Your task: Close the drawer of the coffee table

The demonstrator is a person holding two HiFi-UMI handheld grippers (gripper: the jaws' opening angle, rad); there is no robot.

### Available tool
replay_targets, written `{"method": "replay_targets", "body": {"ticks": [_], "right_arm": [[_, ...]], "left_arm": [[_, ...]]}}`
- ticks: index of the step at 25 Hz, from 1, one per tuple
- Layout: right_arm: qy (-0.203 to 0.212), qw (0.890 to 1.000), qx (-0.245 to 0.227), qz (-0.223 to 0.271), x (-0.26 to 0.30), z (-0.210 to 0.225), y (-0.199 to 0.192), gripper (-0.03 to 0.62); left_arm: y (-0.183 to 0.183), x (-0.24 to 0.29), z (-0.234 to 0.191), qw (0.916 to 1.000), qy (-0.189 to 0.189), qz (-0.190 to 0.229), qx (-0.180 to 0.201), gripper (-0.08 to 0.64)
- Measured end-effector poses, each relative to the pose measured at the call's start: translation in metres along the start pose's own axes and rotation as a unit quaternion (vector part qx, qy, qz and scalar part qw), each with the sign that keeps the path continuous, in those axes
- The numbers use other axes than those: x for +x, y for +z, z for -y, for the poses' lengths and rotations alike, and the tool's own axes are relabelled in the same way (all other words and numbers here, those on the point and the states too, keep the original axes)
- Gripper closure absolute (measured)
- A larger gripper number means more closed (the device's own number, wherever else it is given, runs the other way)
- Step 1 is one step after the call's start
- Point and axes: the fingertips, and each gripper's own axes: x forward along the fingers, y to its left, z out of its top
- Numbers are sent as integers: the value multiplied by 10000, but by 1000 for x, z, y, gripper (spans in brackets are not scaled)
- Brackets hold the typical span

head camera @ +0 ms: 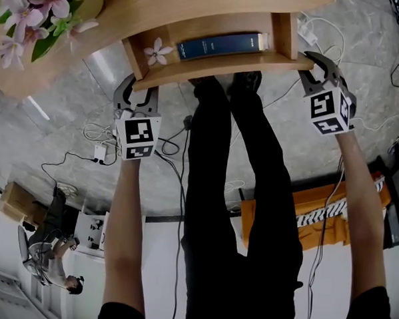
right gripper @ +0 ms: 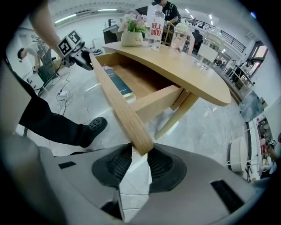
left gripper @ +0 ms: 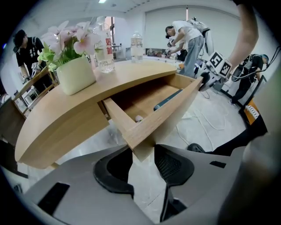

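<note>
- Right now the counter (left gripper: 57, 118) has its drawer (left gripper: 140, 99) standing well out on my side, so the closing is not yet done.
- Drawer front (right gripper: 118, 103) is a long curved board. Left tongs (left gripper: 142, 156) are clenched on its left end and right tongs (right gripper: 138, 160) on its right end.
- Plan: push both ends inward together and level. I judge that one end leading would skew the drawer and bind it.
- I'd ease the grip before the front meets the counter's edge, or the tips may get pinched.
- Wearer's legs (head camera: 245, 124) stand just before the drawer and are no bar to an inward push.
- Potted flowers (left gripper: 75, 74) and bottles (right gripper: 156, 26) sit on top, and a slam might rock them.
- Cables (head camera: 94, 140) trail over the floor, away from the drawer.
- Book (head camera: 222, 45) lies inside along the front, seemingly below the rim.
- Loose blossom (head camera: 157, 52) lies in the drawer's left corner. It may slide, harmlessly.
</note>
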Motion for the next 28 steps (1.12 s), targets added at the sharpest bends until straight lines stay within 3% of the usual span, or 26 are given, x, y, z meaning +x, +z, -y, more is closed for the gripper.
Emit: {"method": "replay_targets", "body": {"ticks": [9,15,18,24,28], "right_arm": [[-438,9984,357,91,17,46,28,488],[-796,9898,1165,209,31,81,44,497],[-922,9852,1422,241,38,93,50,505],[-1058,9838,1429,221,45,100,52,506],[-1175,9820,1453,274,47,113,59,508]], "left_arm": [[30,22,-42,9990,295,256,-210,399],[50,43,-68,9975,469,393,-342,399],[55,51,-77,9958,533,425,-607,399],[55,59,-82,9866,694,507,-1389,405],[64,63,-90,9812,847,585,-1630,410]]}}
